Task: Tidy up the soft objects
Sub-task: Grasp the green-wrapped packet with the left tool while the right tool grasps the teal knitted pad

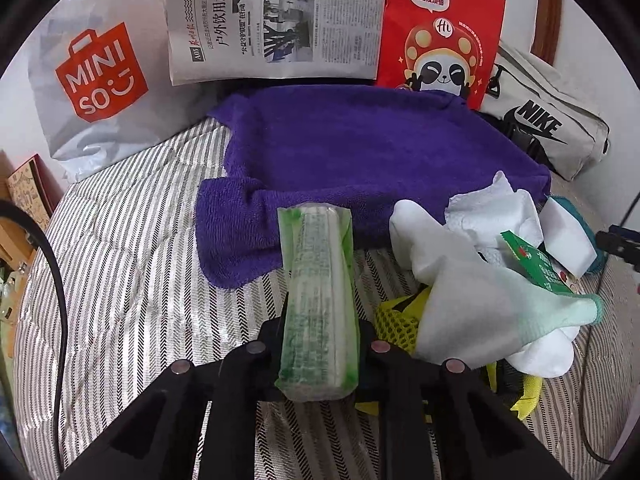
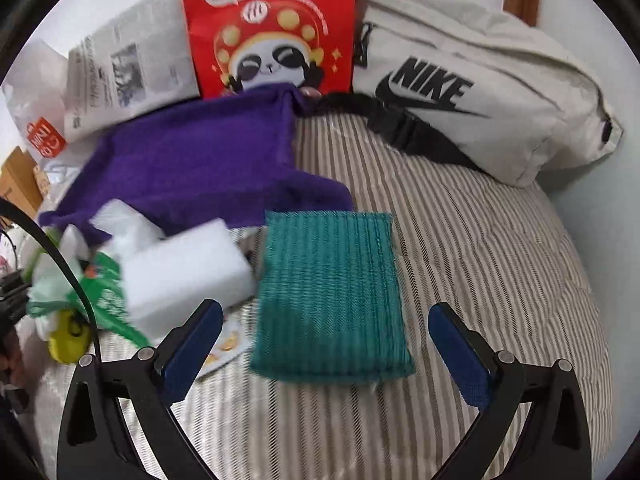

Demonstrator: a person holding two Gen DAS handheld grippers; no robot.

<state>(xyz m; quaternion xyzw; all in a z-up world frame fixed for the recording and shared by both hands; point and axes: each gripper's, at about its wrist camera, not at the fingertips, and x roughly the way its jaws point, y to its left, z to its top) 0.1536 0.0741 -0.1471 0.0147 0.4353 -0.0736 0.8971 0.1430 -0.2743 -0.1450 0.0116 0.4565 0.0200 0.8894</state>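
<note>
My left gripper (image 1: 318,344) is shut on a green-and-white tissue pack (image 1: 318,292), held above the striped bed in front of a purple towel (image 1: 360,148). To its right is a pile: white gloves (image 1: 480,308), crumpled white tissue (image 1: 492,212), a white sponge block (image 1: 568,236) and yellow mesh (image 1: 396,320). My right gripper (image 2: 326,336) is open, its blue pads either side of the near end of a teal knitted cloth (image 2: 332,292) lying flat. The white sponge block (image 2: 188,272) lies left of it, and the purple towel (image 2: 192,164) lies behind.
Along the back stand a Miniso bag (image 1: 96,84), a newspaper (image 1: 276,20), a red panda bag (image 1: 440,36) and a beige Nike bag (image 2: 480,92). A green packet (image 2: 108,300) and a yellow object (image 2: 68,340) lie left. A black cable (image 1: 60,280) hangs at the left.
</note>
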